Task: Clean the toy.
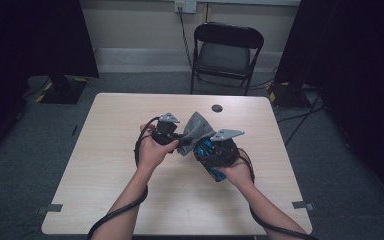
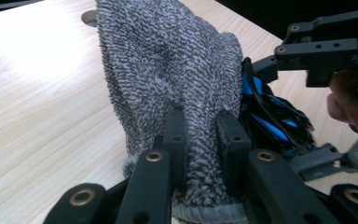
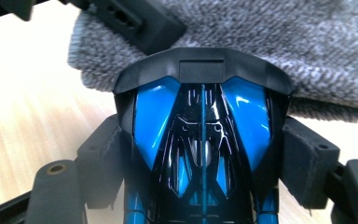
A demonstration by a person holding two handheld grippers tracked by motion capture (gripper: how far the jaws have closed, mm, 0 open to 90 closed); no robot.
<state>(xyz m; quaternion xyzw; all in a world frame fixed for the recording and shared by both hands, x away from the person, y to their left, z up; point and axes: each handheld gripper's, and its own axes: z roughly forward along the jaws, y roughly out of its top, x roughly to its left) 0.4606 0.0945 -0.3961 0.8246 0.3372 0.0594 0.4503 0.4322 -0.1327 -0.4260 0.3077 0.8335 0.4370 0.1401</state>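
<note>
Hands meet above the middle of a pale wooden table (image 1: 105, 200), each carrying a black two-jaw gripper. At left, the left gripper (image 2: 204, 154) has its jaws clamped on a bunched fold of a grey, speckled terry cloth (image 2: 168, 70), which stands up from the pinch and drapes over toward the other hand. Just beside it, the cloth lies against the nose of a glossy blue-and-black toy car (image 3: 203, 140). At right, the right gripper (image 3: 203, 172) grips that car across its body, one pad pressed on each flank, with both held off the tabletop. Behind the table stands a black folding chair (image 1: 225, 52).
</note>
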